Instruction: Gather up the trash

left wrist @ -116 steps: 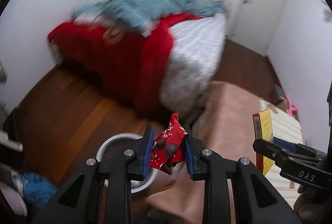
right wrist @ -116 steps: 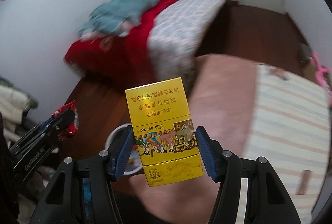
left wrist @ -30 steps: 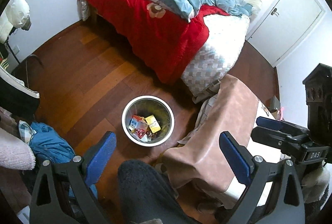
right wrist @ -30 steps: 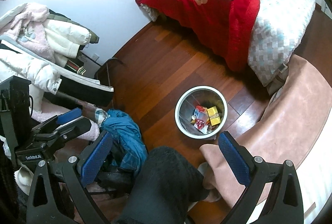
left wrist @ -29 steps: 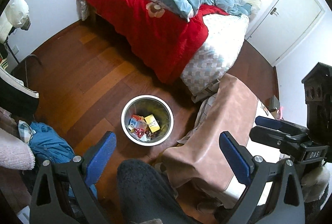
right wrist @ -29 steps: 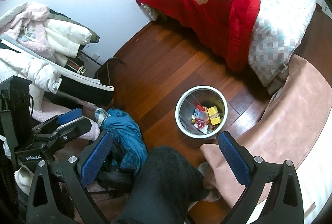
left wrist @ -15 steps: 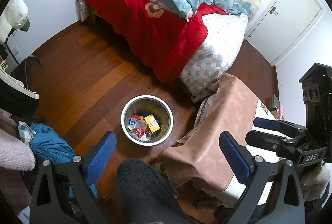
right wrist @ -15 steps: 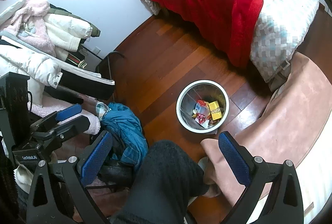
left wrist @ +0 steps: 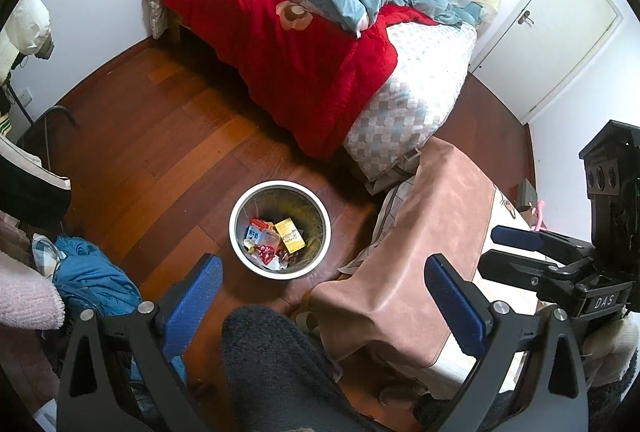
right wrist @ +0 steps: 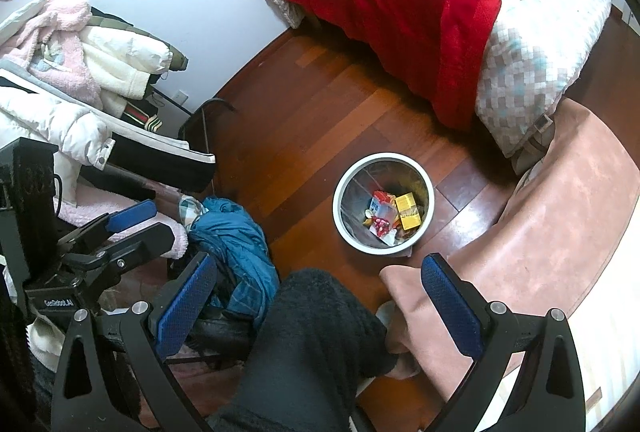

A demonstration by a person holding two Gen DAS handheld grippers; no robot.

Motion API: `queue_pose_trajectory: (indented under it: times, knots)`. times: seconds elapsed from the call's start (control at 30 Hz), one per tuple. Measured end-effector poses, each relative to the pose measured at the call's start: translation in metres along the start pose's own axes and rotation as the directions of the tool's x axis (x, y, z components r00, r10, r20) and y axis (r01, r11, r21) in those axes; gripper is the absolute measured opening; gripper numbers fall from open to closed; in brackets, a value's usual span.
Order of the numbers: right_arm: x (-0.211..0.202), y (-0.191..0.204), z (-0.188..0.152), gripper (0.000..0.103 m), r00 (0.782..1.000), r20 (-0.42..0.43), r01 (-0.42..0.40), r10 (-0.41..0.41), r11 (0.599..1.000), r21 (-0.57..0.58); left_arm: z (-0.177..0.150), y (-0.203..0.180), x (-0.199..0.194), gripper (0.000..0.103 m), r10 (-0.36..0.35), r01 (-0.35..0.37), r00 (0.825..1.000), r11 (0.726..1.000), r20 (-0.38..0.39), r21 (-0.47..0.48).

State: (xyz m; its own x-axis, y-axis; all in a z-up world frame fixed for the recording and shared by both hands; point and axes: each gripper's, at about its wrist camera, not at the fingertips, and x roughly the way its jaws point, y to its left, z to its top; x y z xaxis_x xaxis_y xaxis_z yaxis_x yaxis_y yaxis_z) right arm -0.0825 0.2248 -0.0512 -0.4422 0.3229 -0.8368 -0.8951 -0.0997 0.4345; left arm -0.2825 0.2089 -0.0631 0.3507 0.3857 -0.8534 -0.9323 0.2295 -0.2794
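1. Hovering high over the floor (left wrist: 168, 136): left gripper (left wrist: 320, 296) and right gripper (right wrist: 316, 296), both with jaws spread wide and holding nothing.
2. Lying at the bottom of the bin (left wrist: 318, 206), near the foot corner of the bed (left wrist: 420, 92): a yellow box (left wrist: 289, 230) and a red wrapper (left wrist: 264, 254), among other scraps.
3. Risking, judging from here: calling the job finished while scraps are hiding on the cloth-draped bench (left wrist: 436, 232), most of it lying outside either view.
4. Risking also: a jaw or a leg (right wrist: 312, 332) knocking the light bin over when coming down, spilling the contents.
5. Showing only in the right wrist view: the coat pile (right wrist: 80, 80).
6. Showing only in the left wrist view: the door (left wrist: 552, 28).
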Motion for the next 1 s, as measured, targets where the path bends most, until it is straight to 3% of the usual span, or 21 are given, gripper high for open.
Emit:
queue_pose_trajectory:
  times: [1.0]
  knots:
    - [-0.001,0.012,0.008,0.103,1.0,-0.01,-0.016,0.016,1.0,-0.004,0.0,-0.003,-0.013,0.103,-0.02,0.02,1.0,1.0,0.022,-0.006]
